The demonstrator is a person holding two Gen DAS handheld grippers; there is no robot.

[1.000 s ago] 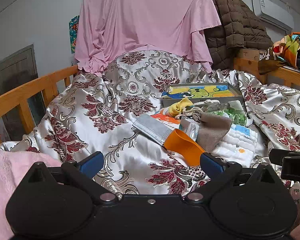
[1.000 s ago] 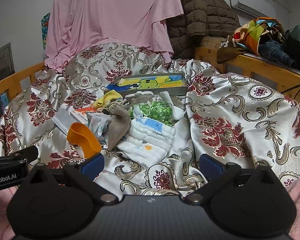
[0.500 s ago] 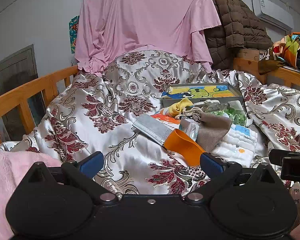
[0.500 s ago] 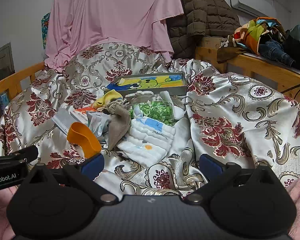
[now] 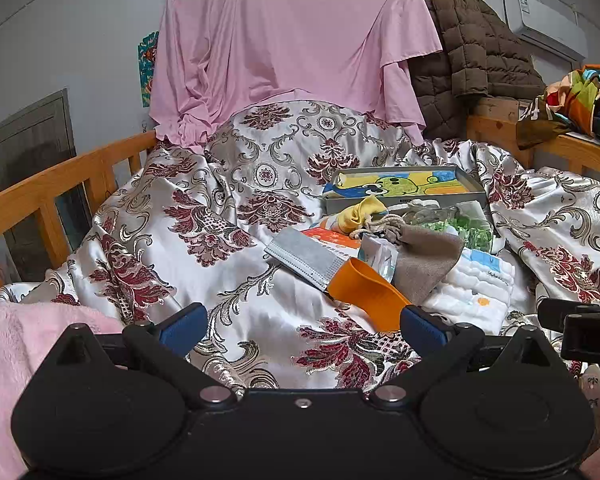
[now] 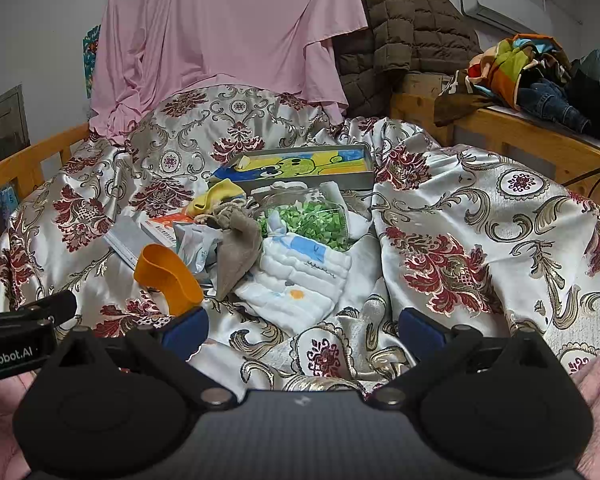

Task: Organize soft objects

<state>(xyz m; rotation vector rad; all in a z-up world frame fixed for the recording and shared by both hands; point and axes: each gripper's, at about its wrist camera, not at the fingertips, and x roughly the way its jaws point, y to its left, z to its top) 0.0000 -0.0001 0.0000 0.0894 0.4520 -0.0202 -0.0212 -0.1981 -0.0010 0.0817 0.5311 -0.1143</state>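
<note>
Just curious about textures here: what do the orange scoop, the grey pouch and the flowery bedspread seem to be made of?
The orange scoop looks like smooth moulded plastic: even colour, stiff curved wall. The grey pouch seems a matte, suede-like cloth; it slumps in soft folds and has a drawstring cord. The bedspread looks like shiny satin, perhaps brocade: bright highlights along its creases.

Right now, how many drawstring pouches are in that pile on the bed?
1. A taupe drawstring pouch lies mid-pile, between the orange scoop and the white quilted cloth. Others may be buried underneath.
</note>
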